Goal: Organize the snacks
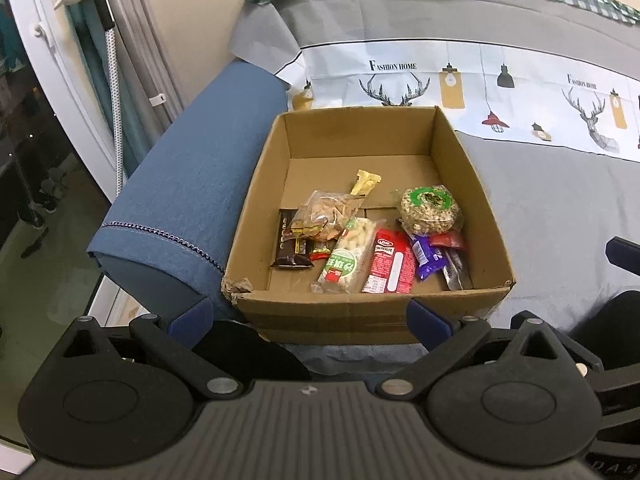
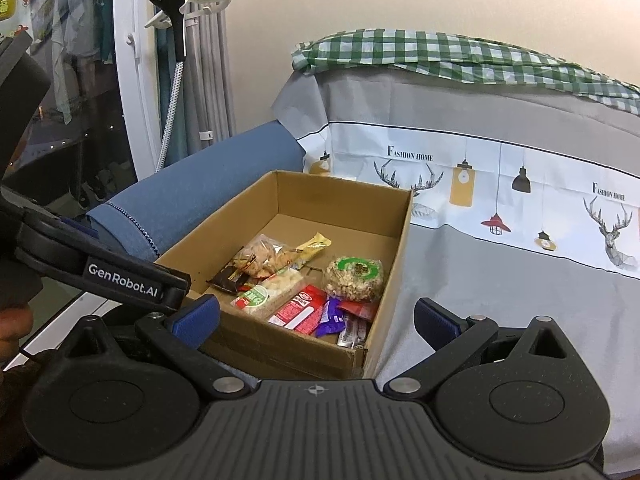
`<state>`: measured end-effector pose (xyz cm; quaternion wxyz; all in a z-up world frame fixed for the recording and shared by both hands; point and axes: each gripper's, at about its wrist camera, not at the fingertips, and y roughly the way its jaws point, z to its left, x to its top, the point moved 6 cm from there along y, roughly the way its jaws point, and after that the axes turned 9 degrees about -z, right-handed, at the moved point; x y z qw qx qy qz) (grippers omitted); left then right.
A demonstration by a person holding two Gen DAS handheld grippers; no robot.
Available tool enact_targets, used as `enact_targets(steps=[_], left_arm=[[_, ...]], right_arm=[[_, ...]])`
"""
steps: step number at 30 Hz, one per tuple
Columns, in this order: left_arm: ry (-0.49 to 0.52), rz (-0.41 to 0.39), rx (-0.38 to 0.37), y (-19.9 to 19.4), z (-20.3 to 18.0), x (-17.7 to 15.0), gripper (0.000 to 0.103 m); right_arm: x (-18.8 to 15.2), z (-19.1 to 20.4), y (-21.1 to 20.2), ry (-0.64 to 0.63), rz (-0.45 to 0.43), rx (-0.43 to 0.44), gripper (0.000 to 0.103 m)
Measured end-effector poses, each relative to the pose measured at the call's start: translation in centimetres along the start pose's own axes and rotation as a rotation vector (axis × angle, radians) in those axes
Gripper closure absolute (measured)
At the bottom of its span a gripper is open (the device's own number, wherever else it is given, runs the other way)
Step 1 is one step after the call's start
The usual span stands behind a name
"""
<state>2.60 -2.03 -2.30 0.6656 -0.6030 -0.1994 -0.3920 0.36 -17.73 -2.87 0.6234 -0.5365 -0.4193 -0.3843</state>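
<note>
An open cardboard box (image 1: 460, 168) (image 2: 400, 248) sits on a grey-covered sofa seat. Inside lie several wrapped snacks: a round peanut cake (image 1: 430, 210) (image 2: 354, 278), a red packet (image 1: 390, 266) (image 2: 298, 312), a green-and-white packet (image 1: 348, 258) (image 2: 266, 292), a purple bar (image 1: 430, 258) (image 2: 330, 320), a brown bar (image 1: 288, 246), a clear bag of crackers (image 1: 326, 216) (image 2: 260, 258). My left gripper (image 1: 312, 318) hovers open just in front of the box's near wall, holding nothing. My right gripper (image 2: 316, 320) is open and empty over the box's near right corner.
A blue sofa armrest (image 1: 192, 192) (image 2: 200, 196) borders the box's left side. A grey cover with deer and lamp prints (image 1: 540, 92) (image 2: 520, 208) drapes the backrest, a green checked cloth (image 2: 440, 52) on top. A garment steamer (image 2: 176, 40) and glass door stand left.
</note>
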Motion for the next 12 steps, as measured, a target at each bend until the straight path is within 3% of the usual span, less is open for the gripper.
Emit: enact_targets(steps=[12], left_arm=[[-0.013, 0.028, -0.004, 0.8, 0.12, -0.33, 0.0]], right_arm=[[-0.12, 0.01, 0.42, 0.009, 0.008, 0.011, 0.001]])
